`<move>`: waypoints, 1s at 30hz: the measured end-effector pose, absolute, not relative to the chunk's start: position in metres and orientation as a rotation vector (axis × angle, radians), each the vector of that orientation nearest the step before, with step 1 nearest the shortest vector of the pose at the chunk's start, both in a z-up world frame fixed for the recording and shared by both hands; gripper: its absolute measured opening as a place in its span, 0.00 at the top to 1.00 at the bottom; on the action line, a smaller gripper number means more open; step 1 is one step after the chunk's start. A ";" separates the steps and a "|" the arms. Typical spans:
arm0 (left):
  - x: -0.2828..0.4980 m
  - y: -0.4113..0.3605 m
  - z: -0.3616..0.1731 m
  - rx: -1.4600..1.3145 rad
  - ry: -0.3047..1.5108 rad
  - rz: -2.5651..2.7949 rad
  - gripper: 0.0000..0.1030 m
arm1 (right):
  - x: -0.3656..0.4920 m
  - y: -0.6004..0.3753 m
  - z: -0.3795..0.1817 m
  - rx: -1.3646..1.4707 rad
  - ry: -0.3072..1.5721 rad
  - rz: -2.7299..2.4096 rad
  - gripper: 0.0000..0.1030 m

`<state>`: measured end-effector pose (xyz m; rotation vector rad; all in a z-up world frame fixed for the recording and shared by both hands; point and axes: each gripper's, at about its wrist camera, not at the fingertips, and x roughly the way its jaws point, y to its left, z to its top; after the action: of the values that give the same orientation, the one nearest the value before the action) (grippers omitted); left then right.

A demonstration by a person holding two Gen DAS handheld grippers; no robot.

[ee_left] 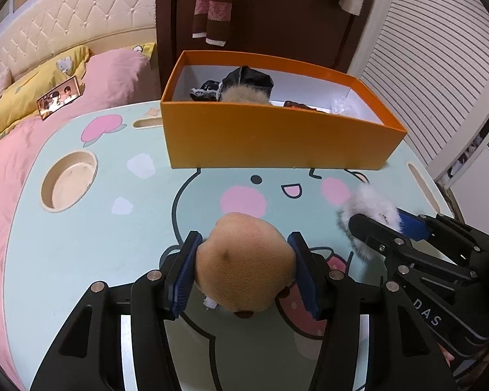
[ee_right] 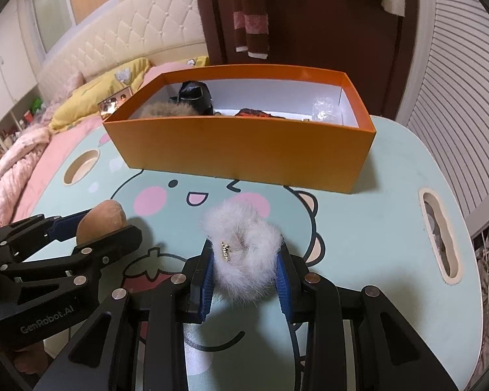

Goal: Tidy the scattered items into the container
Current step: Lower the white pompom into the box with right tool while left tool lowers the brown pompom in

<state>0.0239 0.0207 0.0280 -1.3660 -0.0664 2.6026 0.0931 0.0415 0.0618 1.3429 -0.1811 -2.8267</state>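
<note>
My left gripper (ee_left: pixel 244 247) is shut on a brown plush toy (ee_left: pixel 244 267), held over the table in front of the orange box (ee_left: pixel 277 133). It shows at the left of the right wrist view (ee_right: pixel 97 224). My right gripper (ee_right: pixel 244 254) is shut on a white fluffy scrunchie (ee_right: pixel 244 244) with a small gold tag; it shows at the right of the left wrist view (ee_left: pixel 368 215). The orange box (ee_right: pixel 244 150) stands at the table's far side and holds a dark fur-trimmed item (ee_left: pixel 244 84), a brown item and a clear plastic piece (ee_right: pixel 324 110).
The light green cartoon table (ee_left: pixel 114 228) has a round cup recess (ee_left: pixel 70 179) at the left and a slot handle (ee_right: pixel 438 231) at the right. A pink bed with a yellow pillow and a phone (ee_left: pixel 58 97) lies to the left. Scarves hang behind the box.
</note>
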 end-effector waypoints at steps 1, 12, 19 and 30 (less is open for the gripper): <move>0.023 0.021 0.029 -1.361 -0.066 2.602 0.47 | 0.092 0.041 0.063 1.341 -0.179 -2.827 0.70; 0.008 0.024 0.062 -1.253 -0.052 2.623 0.47 | 0.079 0.044 0.090 1.245 -0.175 -2.858 0.70; -0.018 0.027 0.106 -1.088 -0.024 2.675 0.47 | 0.060 0.049 0.131 1.093 -0.145 -2.911 0.70; -0.079 0.036 0.111 -1.087 -0.035 2.700 0.47 | 0.011 0.071 0.136 1.160 -0.173 -2.961 0.70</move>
<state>-0.0788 0.0360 0.1106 -1.0875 -0.0353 2.7001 0.0112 0.0713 0.1362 1.1596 -0.1734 -2.9607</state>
